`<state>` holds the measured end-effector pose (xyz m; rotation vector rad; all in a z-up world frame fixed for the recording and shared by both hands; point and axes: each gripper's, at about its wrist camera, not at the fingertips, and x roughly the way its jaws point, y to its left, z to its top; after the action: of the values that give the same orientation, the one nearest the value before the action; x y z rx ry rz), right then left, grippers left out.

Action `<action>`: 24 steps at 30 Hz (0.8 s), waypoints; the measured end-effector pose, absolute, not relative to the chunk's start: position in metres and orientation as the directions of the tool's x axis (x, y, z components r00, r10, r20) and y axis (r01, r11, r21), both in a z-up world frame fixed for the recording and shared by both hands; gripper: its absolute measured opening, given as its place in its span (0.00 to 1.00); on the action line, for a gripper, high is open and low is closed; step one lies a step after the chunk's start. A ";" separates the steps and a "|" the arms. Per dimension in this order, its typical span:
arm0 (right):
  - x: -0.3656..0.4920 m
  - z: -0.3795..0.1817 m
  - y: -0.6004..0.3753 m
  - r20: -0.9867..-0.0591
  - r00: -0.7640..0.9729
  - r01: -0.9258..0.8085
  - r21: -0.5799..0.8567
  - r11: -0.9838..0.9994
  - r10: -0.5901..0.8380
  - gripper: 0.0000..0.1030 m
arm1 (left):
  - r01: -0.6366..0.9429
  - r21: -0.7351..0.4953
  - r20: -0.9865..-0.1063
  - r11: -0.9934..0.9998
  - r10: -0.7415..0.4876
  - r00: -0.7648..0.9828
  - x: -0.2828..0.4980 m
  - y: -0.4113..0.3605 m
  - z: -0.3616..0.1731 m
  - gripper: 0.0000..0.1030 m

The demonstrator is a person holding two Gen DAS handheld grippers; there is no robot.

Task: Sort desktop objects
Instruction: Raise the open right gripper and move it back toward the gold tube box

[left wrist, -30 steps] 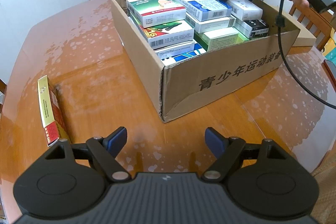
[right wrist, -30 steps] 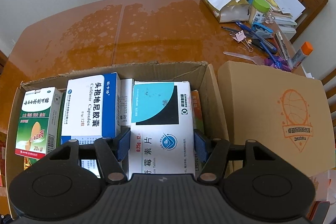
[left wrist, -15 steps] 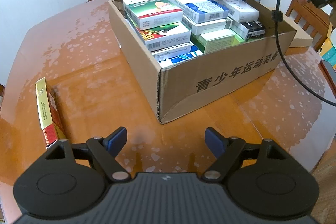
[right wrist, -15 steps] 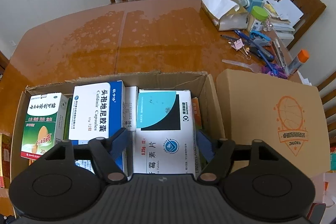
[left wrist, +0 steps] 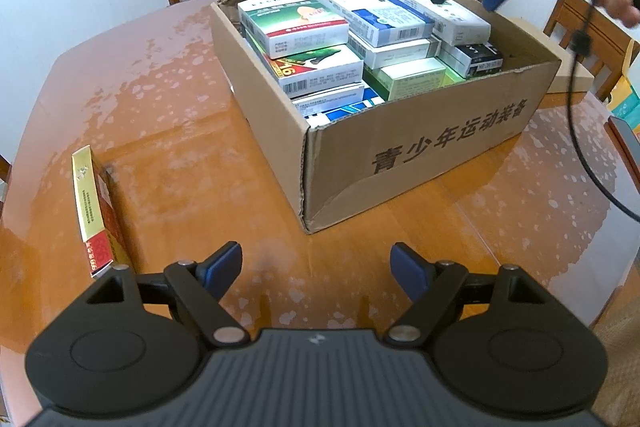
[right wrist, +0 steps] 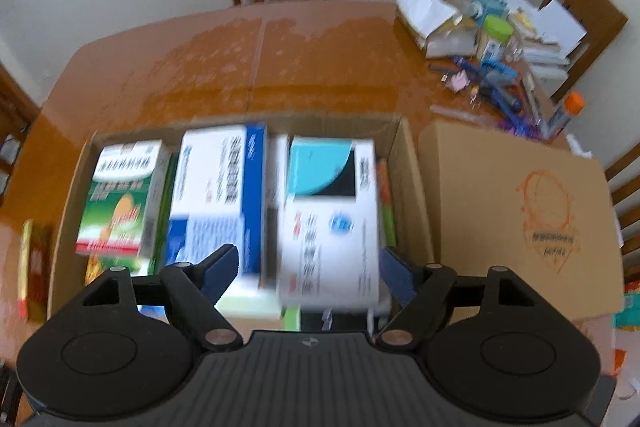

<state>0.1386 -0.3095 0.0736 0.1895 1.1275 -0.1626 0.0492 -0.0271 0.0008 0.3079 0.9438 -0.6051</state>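
Claws [left wrist: 316,265] x2, cardboard box [left wrist: 440,147] x1

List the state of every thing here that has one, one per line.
cardboard box: open-topped, packed with medicine boxes
white and teal box: lying flat on the pile, released
yellow and red box: on edge on the table
left gripper: open, empty
right gripper: opening, empty

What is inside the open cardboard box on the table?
The cardboard box holds stacked medicine boxes: a green-and-white one, a blue-and-white one and a teal-cornered one lie on top. Lower layers show only their edges; the bottom is covered.
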 end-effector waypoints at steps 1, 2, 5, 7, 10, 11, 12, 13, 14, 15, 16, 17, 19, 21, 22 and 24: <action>0.135 0.073 -0.308 -0.912 0.409 0.218 0.076 0.973 -0.021 0.80 | 0.609 -0.010 -0.828 0.793 -0.348 0.440 0.049 -0.027 0.001 0.79; 0.132 0.072 -0.307 -0.917 0.399 0.214 0.078 0.974 -0.014 0.80 | 0.611 -0.008 -0.828 0.791 -0.348 0.440 0.049 -0.028 0.001 0.79; 0.127 0.066 -0.305 -0.930 0.367 0.200 0.100 0.975 0.020 0.80 | 0.616 -0.008 -0.828 0.788 -0.351 0.438 0.049 -0.028 0.001 0.79; 0.127 0.060 -0.303 -0.936 0.352 0.198 0.100 0.975 0.024 0.80 | 0.617 -0.008 -0.829 0.787 -0.350 0.437 0.048 -0.029 0.001 0.79; 0.129 0.051 -0.300 -0.945 0.327 0.194 0.093 0.976 0.025 0.80 | 0.618 -0.006 -0.830 0.786 -0.348 0.436 0.048 -0.028 0.000 0.79; 0.130 0.049 -0.300 -0.947 0.321 0.194 0.091 0.977 0.025 0.80 | 0.617 -0.005 -0.830 0.787 -0.348 0.436 0.048 -0.028 0.000 0.79; 0.132 0.047 -0.299 -0.948 0.318 0.194 0.089 0.977 0.023 0.80 | 0.616 -0.005 -0.831 0.788 -0.346 0.436 0.048 -0.028 0.000 0.79; 0.133 0.045 -0.299 -0.949 0.316 0.195 0.087 0.977 0.021 0.80 | 0.614 -0.004 -0.831 0.789 -0.344 0.436 0.048 -0.027 0.000 0.79; 0.134 0.044 -0.299 -0.949 0.315 0.195 0.085 0.977 0.019 0.80 | 0.612 -0.004 -0.832 0.791 -0.342 0.436 0.049 -0.027 0.000 0.79; 0.135 0.043 -0.298 -0.949 0.316 0.196 0.083 0.977 0.017 0.80 | 0.610 -0.004 -0.833 0.792 -0.340 0.437 0.049 -0.026 0.000 0.79; 0.136 0.043 -0.298 -0.948 0.317 0.195 0.081 0.978 0.015 0.80 | 0.608 -0.004 -0.833 0.794 -0.339 0.437 0.049 -0.026 0.000 0.79; 0.138 0.043 -0.298 -0.948 0.318 0.194 0.080 0.978 0.014 0.80 | 0.606 -0.004 -0.834 0.795 -0.337 0.437 0.050 -0.026 -0.001 0.79; 0.140 0.043 -0.298 -0.947 0.320 0.195 0.081 0.977 0.014 0.80 | 0.605 -0.002 -0.835 0.796 -0.335 0.437 0.051 -0.025 -0.001 0.79; 0.141 0.043 -0.298 -0.946 0.324 0.197 0.082 0.977 0.014 0.80 | 0.605 -0.001 -0.835 0.796 -0.333 0.437 0.052 -0.026 -0.001 0.79; 0.142 0.044 -0.298 -0.945 0.325 0.197 0.082 0.977 0.014 0.80 | 0.606 -0.001 -0.836 0.796 -0.333 0.437 0.052 -0.026 -0.001 0.79; 0.143 0.045 -0.297 -0.945 0.325 0.196 0.083 0.977 0.015 0.80 | 0.606 0.000 -0.836 0.795 -0.333 0.437 0.052 -0.027 -0.001 0.79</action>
<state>0.1428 -0.2973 0.0446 0.1950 1.2358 -0.1200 0.0520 -0.0267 -0.0011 0.3220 0.9532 -0.5965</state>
